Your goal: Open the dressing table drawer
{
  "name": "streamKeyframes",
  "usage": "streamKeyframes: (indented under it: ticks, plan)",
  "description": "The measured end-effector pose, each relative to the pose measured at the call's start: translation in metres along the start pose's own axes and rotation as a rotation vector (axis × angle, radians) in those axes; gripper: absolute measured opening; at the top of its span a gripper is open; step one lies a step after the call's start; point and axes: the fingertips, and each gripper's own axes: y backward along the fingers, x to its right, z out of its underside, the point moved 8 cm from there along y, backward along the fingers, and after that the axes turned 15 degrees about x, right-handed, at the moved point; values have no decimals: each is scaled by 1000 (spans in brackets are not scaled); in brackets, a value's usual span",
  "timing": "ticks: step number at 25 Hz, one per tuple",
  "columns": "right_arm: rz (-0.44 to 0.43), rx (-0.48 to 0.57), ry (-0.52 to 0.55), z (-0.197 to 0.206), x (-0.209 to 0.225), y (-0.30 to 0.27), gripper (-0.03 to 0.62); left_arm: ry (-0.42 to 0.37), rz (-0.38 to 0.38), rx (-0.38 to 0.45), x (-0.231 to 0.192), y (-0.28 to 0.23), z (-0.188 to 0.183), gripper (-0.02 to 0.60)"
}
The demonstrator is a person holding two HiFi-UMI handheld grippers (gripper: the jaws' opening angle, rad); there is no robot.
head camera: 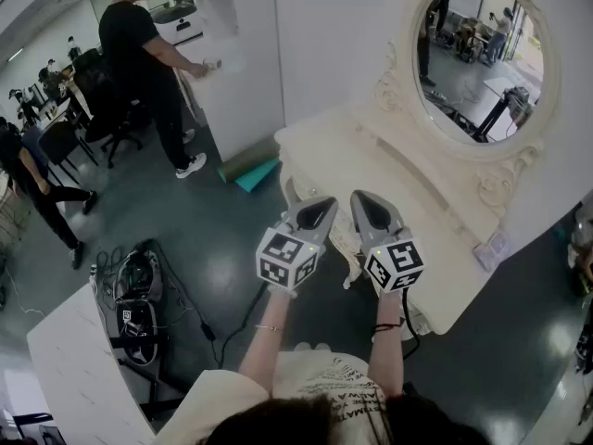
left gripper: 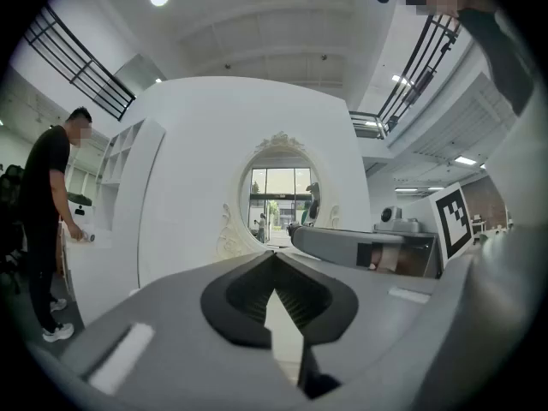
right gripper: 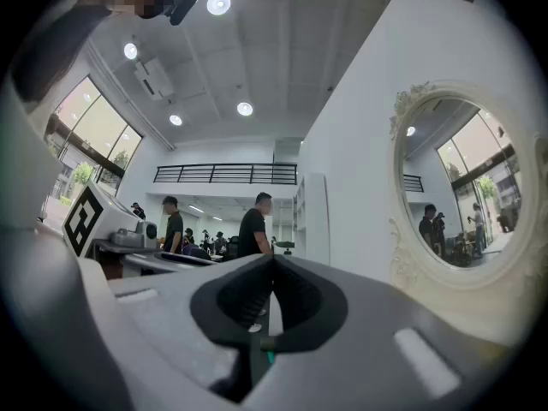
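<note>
The dark glossy floor (head camera: 213,230) filled most of the head view, with wide open room to our left and behind the grippers. A white wall (head camera: 334,26) closed the far side. Against it stood the cream dressing table (head camera: 408,184), its long top bare along the middle. Its curved front edge ran diagonally from the upper left towards the lower right. The oval mirror (head camera: 482,54) in its carved frame rose from the back of the top.

We could not pick out the drawer itself. It belonged to the table's front, just past our gripper tips, and the carved apron there showed us no clear seam or handle.

A person in black (head camera: 139,54) stood well apart at a white shelf unit. Nearer, a rolled teal mat (head camera: 255,174) lay on the floor beside the table's left end. A white tabletop (head camera: 74,369) hemmed us in at the lower left.

We held the left gripper (head camera: 324,204) and the right gripper (head camera: 367,198) side by side, near the table's front edge but not touching it. Both were clenched with nothing between the jaws.

Each marker cube (head camera: 287,260) carried black-and-white square codes and no words. The print on our shirt (head camera: 357,392) was too creased to read. A small card (head camera: 491,248) lay near the table's right edge, its writing too small to make out.
</note>
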Motion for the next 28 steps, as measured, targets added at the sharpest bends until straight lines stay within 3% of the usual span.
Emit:
streamKeyframes:
  ticks: [17, 28]
  plan:
    - [-8, 10, -35, -1, 18, 12, 2, -4, 7, 0, 15, -20, 3, 0]
    - [7, -15, -65, 7, 38, 20, 3, 30, -32, -30, 20, -31, 16, 0]
